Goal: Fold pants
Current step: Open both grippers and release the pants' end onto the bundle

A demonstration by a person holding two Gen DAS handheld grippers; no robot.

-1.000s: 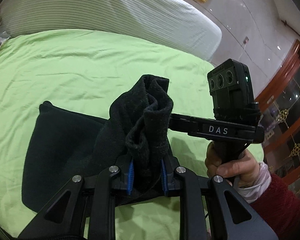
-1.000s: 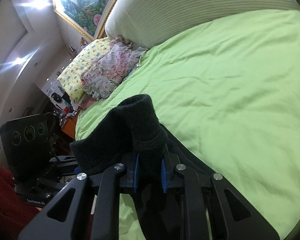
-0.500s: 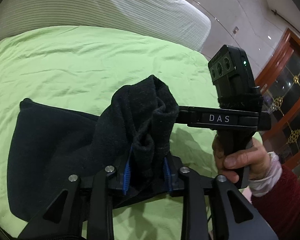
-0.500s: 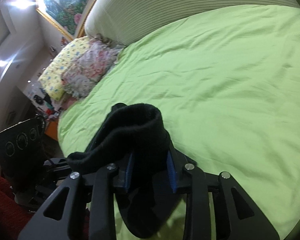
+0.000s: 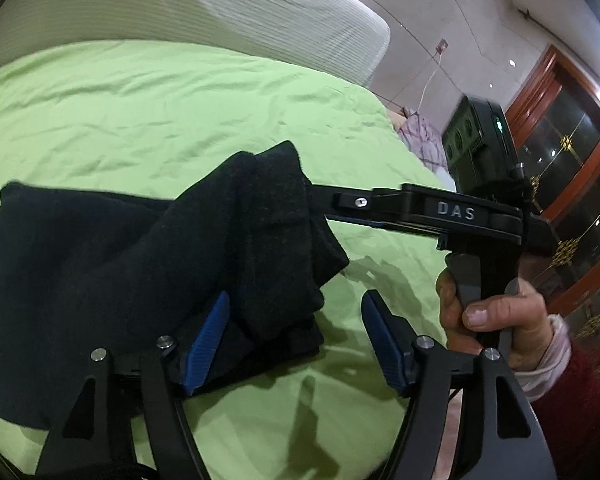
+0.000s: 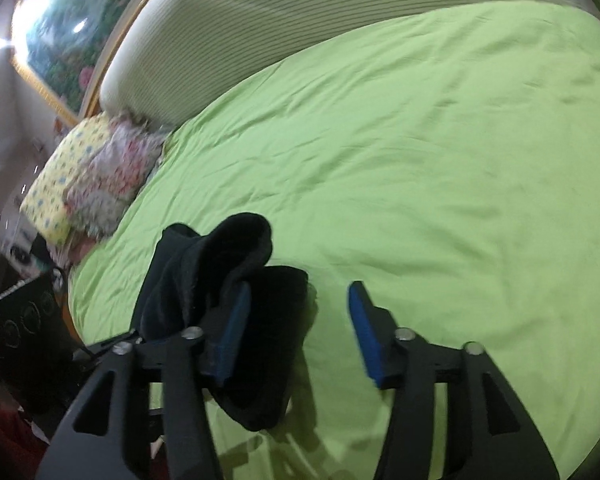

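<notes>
The black pants (image 5: 100,272) lie folded on the green bedsheet (image 5: 180,112), with a bunched end rising beside my left gripper's left pad. My left gripper (image 5: 296,338) is open, the cloth resting against its left blue pad (image 5: 206,344). My right gripper (image 6: 296,328) is open too; the pants (image 6: 220,280) drape over its left finger. In the left wrist view the right gripper's body (image 5: 440,210) reaches in from the right, and its fingertips are hidden behind the pants.
A white striped headboard (image 5: 220,12) runs along the far side of the bed. Floral pillows (image 6: 92,176) sit at the bed's left end. A wooden cabinet (image 5: 572,160) stands to the right, beyond the bed edge.
Both grippers were shut on the bunched pants and have opened. The lifted cloth has dropped lower toward the bed and slumped to the left of each gripper.
</notes>
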